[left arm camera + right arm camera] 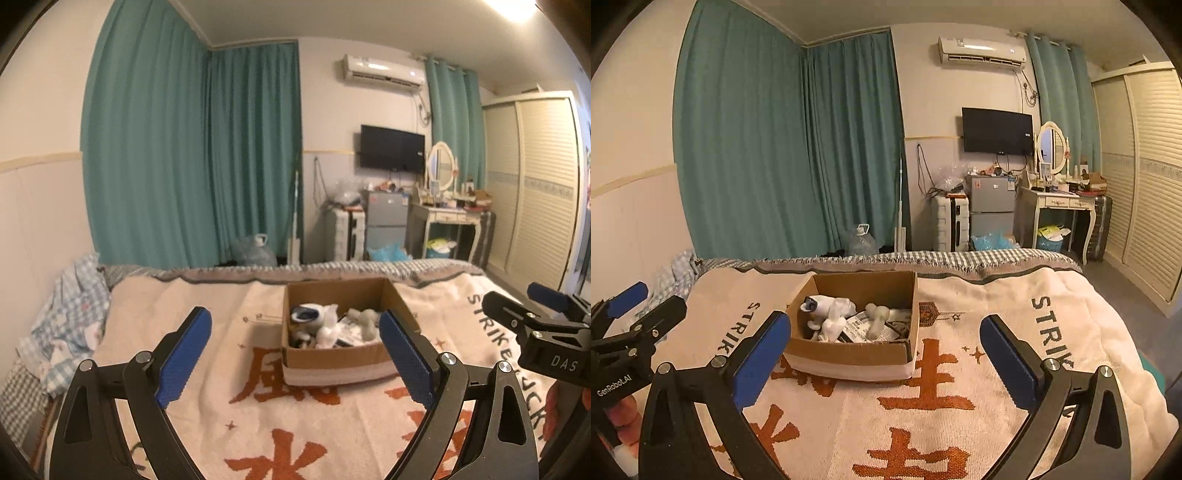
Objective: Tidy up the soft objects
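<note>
Wide-apart left gripper (pixel 295 354) near blurry cardboard box (pixel 332 356), perhaps socks (pixel 833 317) sharper rightward.

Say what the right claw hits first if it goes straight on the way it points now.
Probably the cardboard box on the blanket: the open, empty right claw aims slightly down at its near wall. Depth is unclear, so it might touch blanket just short of it.
</note>
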The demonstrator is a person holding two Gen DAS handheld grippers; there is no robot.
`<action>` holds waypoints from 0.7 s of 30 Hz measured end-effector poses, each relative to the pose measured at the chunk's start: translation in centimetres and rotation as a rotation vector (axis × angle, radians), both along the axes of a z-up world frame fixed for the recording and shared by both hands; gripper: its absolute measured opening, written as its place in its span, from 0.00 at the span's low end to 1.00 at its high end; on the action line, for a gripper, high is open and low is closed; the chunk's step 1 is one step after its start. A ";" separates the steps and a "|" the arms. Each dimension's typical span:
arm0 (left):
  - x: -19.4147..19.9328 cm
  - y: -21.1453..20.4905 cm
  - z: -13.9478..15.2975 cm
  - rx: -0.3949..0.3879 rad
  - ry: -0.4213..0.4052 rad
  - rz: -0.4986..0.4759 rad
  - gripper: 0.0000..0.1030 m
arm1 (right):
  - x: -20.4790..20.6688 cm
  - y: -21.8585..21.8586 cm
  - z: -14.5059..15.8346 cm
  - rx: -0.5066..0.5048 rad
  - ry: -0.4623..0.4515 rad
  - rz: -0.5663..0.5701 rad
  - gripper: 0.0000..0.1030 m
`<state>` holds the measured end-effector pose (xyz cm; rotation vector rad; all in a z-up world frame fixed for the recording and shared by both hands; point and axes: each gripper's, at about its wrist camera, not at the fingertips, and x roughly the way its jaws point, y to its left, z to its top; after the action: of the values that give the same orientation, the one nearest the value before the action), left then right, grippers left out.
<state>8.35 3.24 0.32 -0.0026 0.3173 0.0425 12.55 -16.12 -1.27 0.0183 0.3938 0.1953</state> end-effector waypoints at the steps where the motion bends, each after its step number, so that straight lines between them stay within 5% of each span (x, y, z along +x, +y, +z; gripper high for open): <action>1: 0.1 -0.2 -0.1 0.002 0.001 -0.002 0.91 | 0.1 0.0 -0.1 -0.002 0.002 0.000 1.00; 21: 0.5 -0.1 -0.6 0.011 0.017 -0.004 0.91 | -0.3 0.7 -0.1 -0.016 -0.001 0.012 1.00</action>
<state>8.84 3.14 -0.23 0.0090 0.3341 0.0404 12.30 -15.41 -1.35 0.0003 0.3943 0.2038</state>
